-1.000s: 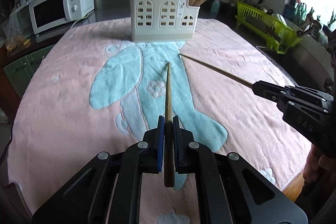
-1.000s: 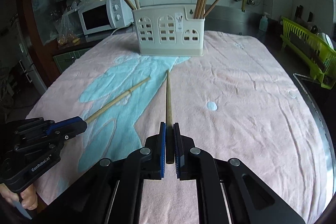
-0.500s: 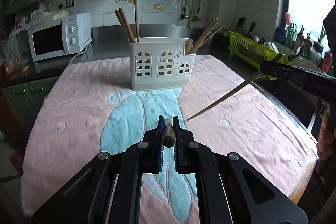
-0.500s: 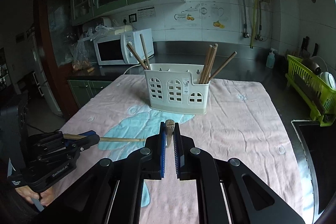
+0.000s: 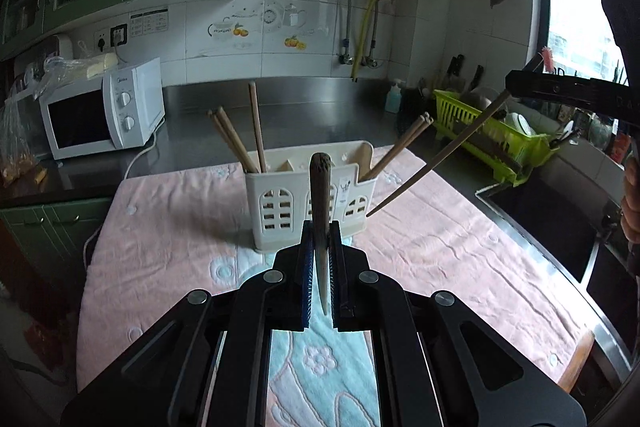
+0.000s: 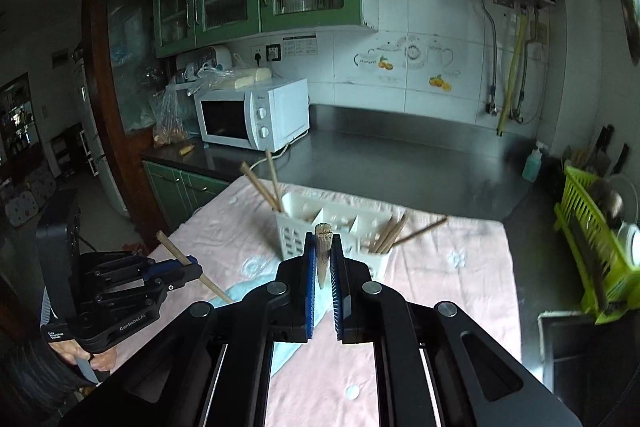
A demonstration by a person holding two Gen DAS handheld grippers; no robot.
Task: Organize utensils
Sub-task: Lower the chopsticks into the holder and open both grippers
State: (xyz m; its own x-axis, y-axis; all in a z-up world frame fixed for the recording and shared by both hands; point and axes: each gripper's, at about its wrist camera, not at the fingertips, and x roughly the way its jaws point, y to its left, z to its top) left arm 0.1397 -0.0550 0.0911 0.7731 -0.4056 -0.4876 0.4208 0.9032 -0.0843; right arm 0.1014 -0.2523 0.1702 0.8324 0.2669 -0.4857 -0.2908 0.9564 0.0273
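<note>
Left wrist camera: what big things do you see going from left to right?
White microwave → cream plastic utensil holder with arched windows → lime green dish rack → black right gripper pinching a slanted wooden chopstick.

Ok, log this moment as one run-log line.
left tool: shut on chopstick | right tool: shut on chopstick | both raised near utensil holder | neither inserted yet

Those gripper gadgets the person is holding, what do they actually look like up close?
Both are black with angular linkage arms and silver round bolts. The left gripper and right gripper each have two narrow fingers lined with ribbed blue pads. The left one's side carries white "GenRobot.AI" lettering; the right one's shows partial white letters. No cables show.
</note>
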